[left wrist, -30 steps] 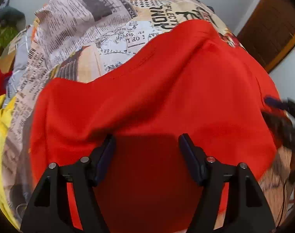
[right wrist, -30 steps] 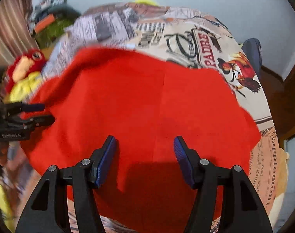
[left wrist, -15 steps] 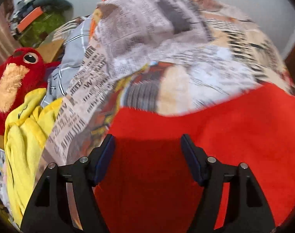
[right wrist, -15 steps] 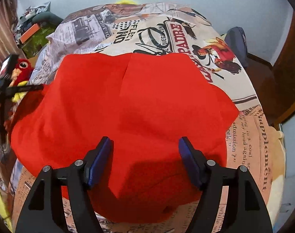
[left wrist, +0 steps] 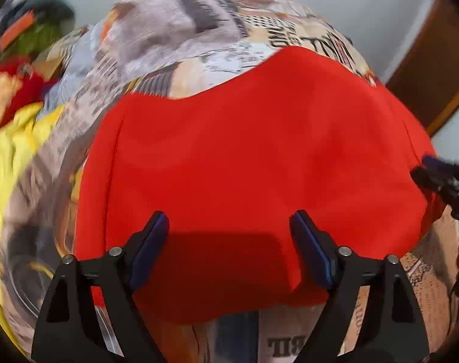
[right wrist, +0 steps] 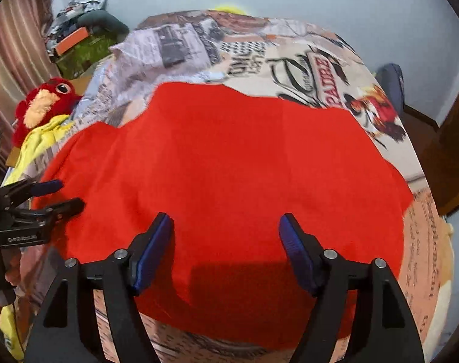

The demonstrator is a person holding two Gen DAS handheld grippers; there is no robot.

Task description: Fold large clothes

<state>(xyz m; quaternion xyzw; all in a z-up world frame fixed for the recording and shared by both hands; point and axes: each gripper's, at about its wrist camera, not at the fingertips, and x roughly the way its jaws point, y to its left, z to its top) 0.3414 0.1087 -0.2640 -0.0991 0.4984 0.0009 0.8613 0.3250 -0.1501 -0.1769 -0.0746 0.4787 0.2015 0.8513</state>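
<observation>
Looking along the left gripper (left wrist: 229, 233), its jaws stand wide and empty over the red garment (left wrist: 244, 157), which lies spread on the newspaper-print bedspread (left wrist: 199, 30). From the right wrist, the right gripper (right wrist: 226, 236) is equally wide, gripping nothing. Judging by this, a fold is being lined up; next, each gripper needs an edge to pinch.
</observation>
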